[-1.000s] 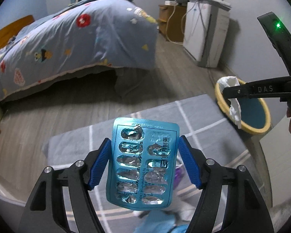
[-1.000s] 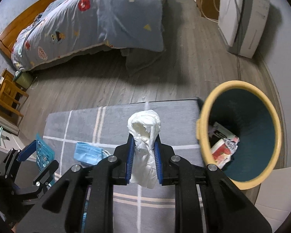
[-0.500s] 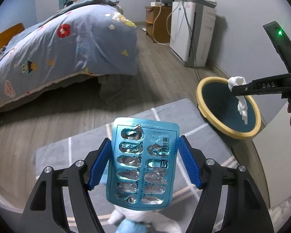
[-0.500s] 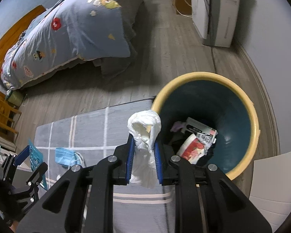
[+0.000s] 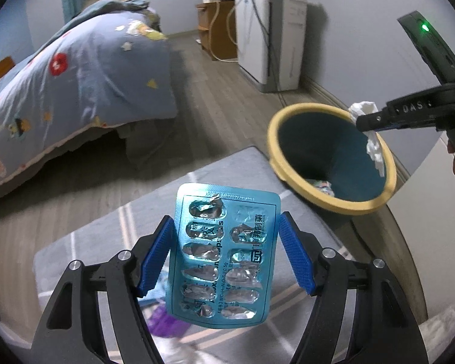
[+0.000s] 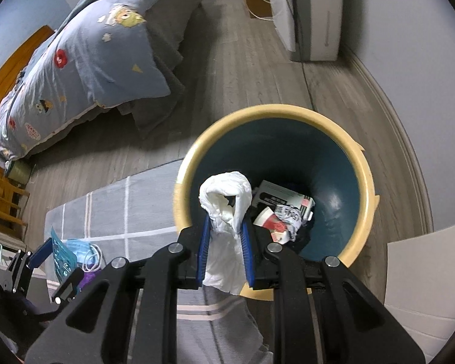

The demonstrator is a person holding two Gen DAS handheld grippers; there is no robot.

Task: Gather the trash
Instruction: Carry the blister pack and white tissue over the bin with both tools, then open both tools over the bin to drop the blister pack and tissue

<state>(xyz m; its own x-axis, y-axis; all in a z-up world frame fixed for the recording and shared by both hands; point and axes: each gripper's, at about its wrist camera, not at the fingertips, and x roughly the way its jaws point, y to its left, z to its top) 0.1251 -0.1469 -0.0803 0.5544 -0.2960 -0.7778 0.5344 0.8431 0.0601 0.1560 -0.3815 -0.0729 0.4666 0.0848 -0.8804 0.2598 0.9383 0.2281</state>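
White crumpled tissue (image 6: 226, 212), pinched in my right gripper (image 6: 226, 244), now hangs over the yellow-rimmed teal plastic bin (image 6: 365, 182), so I judge it ready to drop; my left gripper (image 5: 227, 256) clamps the empty turquoise foil blister pack (image 5: 224, 254), trailing closer; only the right wrist view shows cartons inside and the blue face mask (image 6: 79, 250) on the grey rug (image 6: 115, 212).

Both grippers are black frames with silver screw heads and ribbed blue pads (image 5: 154, 257) on the fingers. The right gripper (image 5: 367, 119) bears pale letters and a green light (image 5: 424, 26) on its body.
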